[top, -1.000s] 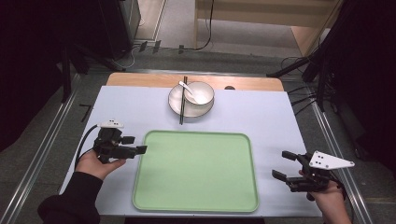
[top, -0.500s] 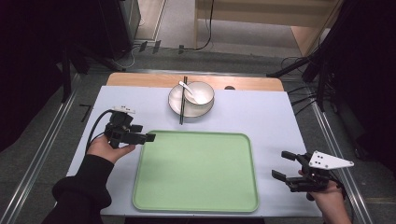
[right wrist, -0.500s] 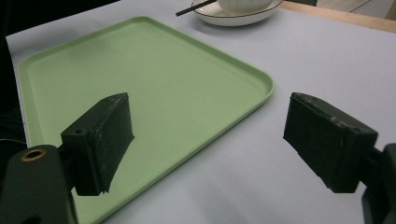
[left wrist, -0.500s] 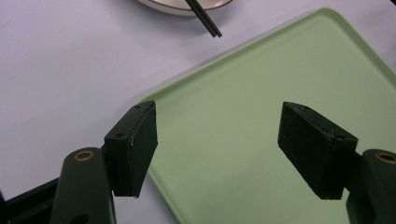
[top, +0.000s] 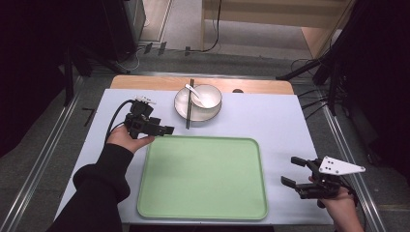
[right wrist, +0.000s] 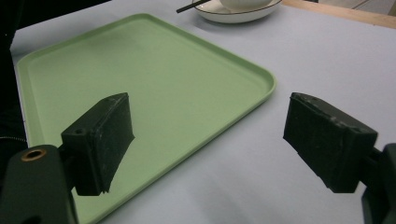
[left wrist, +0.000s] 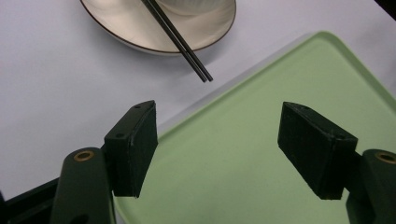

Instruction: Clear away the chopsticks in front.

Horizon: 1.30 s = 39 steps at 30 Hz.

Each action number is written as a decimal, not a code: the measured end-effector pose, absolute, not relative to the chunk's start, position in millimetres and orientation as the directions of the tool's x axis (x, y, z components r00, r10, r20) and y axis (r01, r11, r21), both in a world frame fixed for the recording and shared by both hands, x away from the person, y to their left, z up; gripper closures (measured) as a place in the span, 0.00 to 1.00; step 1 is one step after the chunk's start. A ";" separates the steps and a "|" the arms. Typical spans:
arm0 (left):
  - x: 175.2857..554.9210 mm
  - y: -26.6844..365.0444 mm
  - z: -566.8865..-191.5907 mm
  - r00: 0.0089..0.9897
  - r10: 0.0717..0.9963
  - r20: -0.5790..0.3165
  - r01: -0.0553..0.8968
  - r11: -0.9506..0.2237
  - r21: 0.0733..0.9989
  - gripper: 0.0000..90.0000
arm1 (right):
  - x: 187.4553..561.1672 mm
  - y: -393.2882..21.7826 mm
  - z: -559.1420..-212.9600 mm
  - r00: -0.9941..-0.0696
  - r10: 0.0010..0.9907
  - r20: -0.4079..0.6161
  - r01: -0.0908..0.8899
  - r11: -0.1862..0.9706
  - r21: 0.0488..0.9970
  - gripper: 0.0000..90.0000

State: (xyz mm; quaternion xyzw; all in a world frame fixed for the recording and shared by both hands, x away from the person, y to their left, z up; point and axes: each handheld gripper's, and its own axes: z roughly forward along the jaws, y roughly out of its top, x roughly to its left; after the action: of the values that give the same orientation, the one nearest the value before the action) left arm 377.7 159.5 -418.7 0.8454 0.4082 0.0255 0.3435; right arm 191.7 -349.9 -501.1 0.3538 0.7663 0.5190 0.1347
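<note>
A pale green tray [top: 203, 141] lies at the middle of the white table top, nothing on it. Behind it stands a white bowl [top: 208, 94] with a spoon [top: 195, 94] in it, on a cream plate [top: 181, 105]. Black chopsticks [top: 189, 106] rest across the plate's left side. My left gripper [top: 166, 129] is open at the tray's far left corner, short of the chopsticks' near ends [left wrist: 196, 67]. My right gripper [top: 290, 171] is open at the table's near right, beside the tray's right edge [right wrist: 261, 91].
A wooden strip [top: 261, 86] runs along the table's far edge. Cables and dark stand legs [top: 309, 72] lie on the floor beyond. White table surface [top: 290, 121] stretches between the plate and the right gripper.
My left gripper has moved forward and to the right, from beside the tray's left edge up to its far left corner near the chopsticks. The right gripper has stayed put.
</note>
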 end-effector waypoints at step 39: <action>472.6 81.8 -461.0 0.515 0.848 -0.128 0.750 -0.373 0.546 0.54 | 191.7 -351.1 -500.3 -0.725 0.668 0.168 0.394 0.202 0.897 0.18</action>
State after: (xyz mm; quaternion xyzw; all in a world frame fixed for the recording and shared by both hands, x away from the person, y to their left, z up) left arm 472.6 81.8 -461.0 0.8241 0.4848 0.0870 0.2799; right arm 191.7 -351.1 -500.3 0.3475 0.7642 0.5275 0.1300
